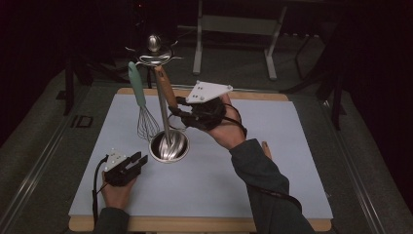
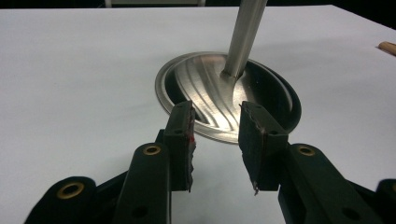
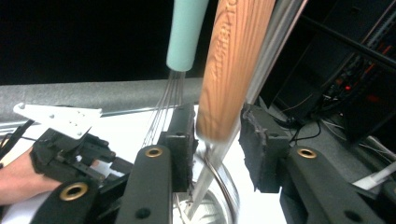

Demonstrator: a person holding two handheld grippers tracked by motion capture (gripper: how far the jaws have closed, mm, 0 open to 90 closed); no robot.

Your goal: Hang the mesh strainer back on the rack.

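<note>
Left tongs [image 1: 138, 160]: parked low on the worktop at about 8 o'clock of the stand's base, jaws apart and empty; in the left gripper view the fingertips [image 2: 183, 122] point at the near rim of the steel dish, seemingly waiting or ready to steady it.

Whisk [image 1: 140, 100]: hangs by its mint-green handle from the top ring of the stand, wires down, at roughly 10 o'clock of the base; it appears to be stored there so it dangles clear of the worktop.

Utensil stand [image 1: 168, 146]: a round steel base dish with a slim upright pole, set near the middle of the pale blue worktop [image 1: 292, 161]; its hanging ring sits at the top, at 12 o'clock of the dish.

Wooden-handled utensil [image 1: 166, 87]: leans close along the pole, upper end at the ring, handle sloping down toward 4 o'clock; whether it already hangs from the ring cannot be told.

Right tongs [image 1: 175, 106]: raised beside the pole, jaws standing apart around the wooden handle; the right gripper view shows the handle between the pads with a gap on one side, so the grip reads as slack, likely a release once the utensil is hung.

Wooden stick [image 1: 266, 148]: lies on the worktop by the right sleeve, at 3 o'clock of the base, well apart from the work.
</note>
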